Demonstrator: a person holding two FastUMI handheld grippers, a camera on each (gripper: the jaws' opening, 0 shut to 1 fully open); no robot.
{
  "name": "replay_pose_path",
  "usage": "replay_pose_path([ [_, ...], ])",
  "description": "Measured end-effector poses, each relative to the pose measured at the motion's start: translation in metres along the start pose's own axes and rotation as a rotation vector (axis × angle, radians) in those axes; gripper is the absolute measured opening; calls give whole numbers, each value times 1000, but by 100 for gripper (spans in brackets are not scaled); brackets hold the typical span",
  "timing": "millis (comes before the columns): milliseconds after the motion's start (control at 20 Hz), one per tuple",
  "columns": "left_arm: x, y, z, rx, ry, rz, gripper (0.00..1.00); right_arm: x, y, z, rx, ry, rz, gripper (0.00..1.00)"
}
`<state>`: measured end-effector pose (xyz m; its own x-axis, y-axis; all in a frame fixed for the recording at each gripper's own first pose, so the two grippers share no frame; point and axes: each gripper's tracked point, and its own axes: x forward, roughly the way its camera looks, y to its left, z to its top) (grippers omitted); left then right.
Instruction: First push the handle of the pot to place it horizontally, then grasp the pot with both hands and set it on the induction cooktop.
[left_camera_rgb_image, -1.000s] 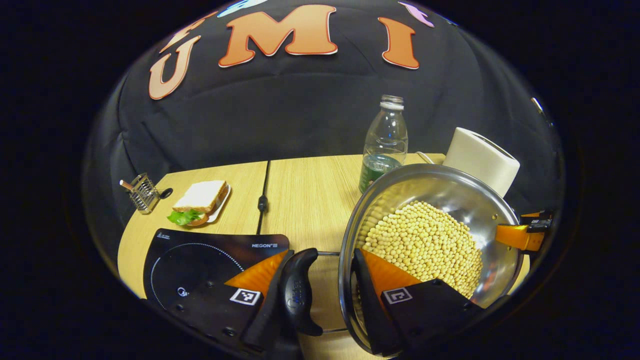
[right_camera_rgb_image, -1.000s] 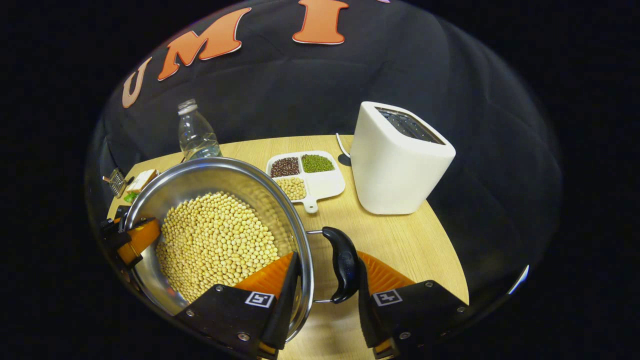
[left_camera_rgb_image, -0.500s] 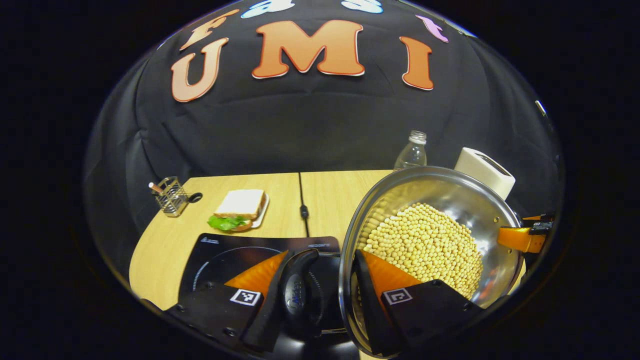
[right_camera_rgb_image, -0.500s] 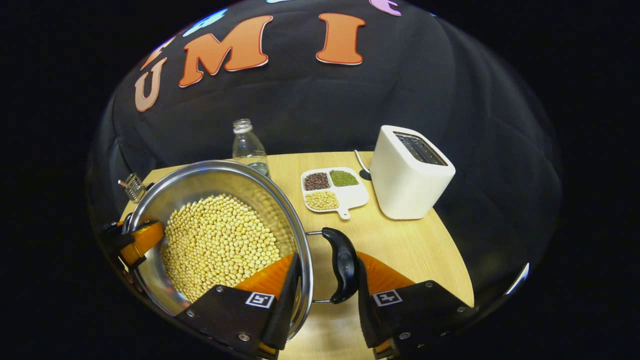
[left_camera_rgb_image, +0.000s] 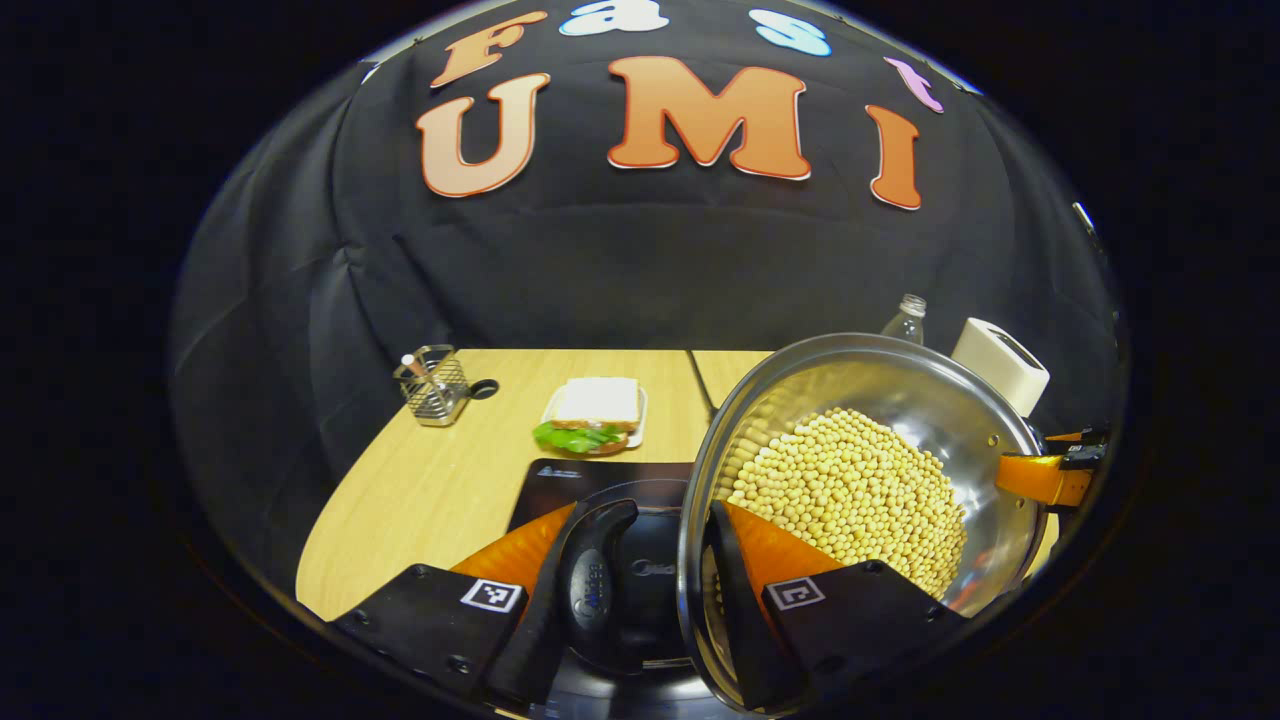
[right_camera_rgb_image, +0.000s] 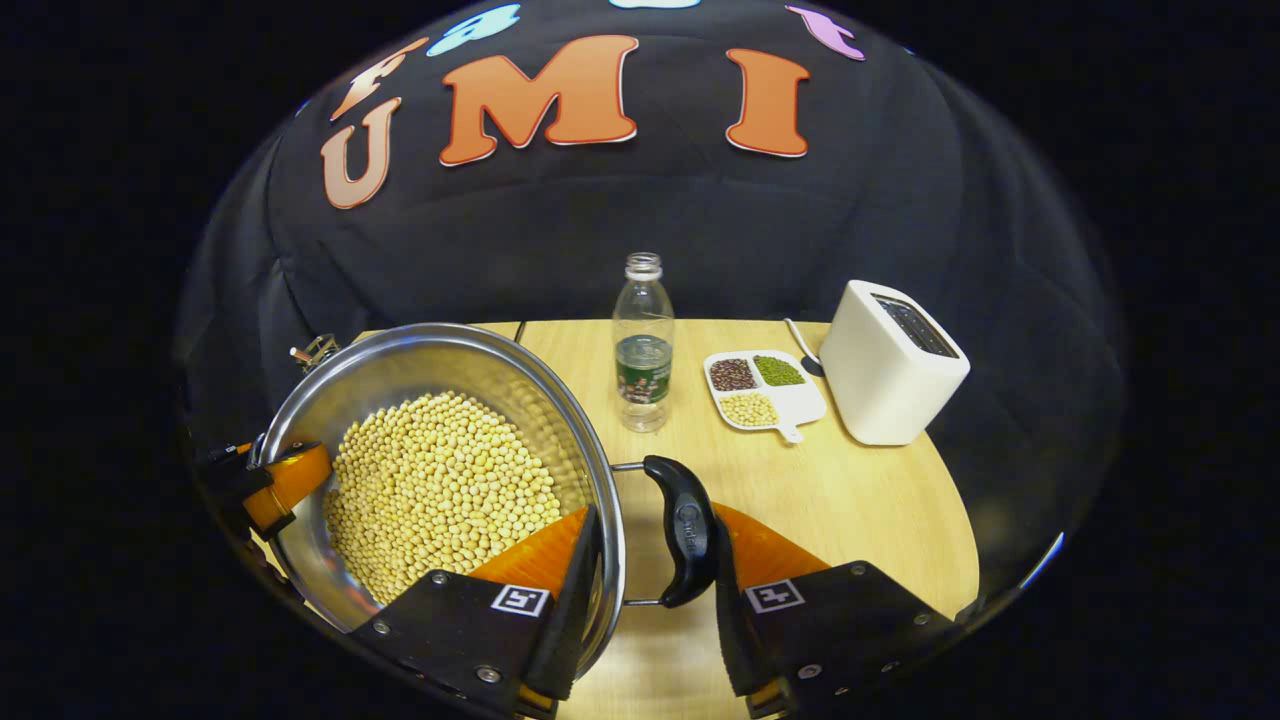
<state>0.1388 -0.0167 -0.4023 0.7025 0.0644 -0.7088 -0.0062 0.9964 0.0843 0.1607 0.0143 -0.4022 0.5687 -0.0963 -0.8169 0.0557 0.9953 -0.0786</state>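
Bright, sharp centre; fisheye bending and dim, darkened edges.

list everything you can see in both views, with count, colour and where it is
pot: 1, shiny steel, held up between both grippers, black side handles
soybeans: many, pale yellow, inside the pot
induction cooktop: 1, black, on the table under the pot's left side
sandwich: 1, white bread with green lettuce, on a small plate beyond the cooktop
wire holder: 1, metal, far left of the table
bottle: 1, clear, standing mid-table
divided dish: 1, white, holds dark, green and yellow beans, beside the toaster
toaster: 1, white, right end of the table
table: 1, light wood
left gripper: closed on the pot's rim and left handle
right gripper: closed on the rim and right handle
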Motion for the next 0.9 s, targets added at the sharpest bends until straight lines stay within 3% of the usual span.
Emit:
replay_pose_path([
  [100, -6, 18, 1, -10, 1, 13, 74, -6, 20, 2, -6, -6, 15, 57],
  [150, -12, 23, 4, -15, -2, 19, 74, -9, 29, 3, -12, -10, 20, 52],
  [200, -17, 31, 5, -18, -4, 24, 72, -10, 37, 4, -15, -14, 25, 57],
  [650, -31, 86, 2, -68, 0, 47, 74, -13, 86, 13, -73, -55, 25, 57],
  [750, -34, 91, -9, -76, 10, 54, 74, -3, 94, 5, -64, -40, 39, 57],
  [900, -26, 78, 13, -72, 42, 62, 77, 18, 96, -4, -71, -3, 43, 57],
])
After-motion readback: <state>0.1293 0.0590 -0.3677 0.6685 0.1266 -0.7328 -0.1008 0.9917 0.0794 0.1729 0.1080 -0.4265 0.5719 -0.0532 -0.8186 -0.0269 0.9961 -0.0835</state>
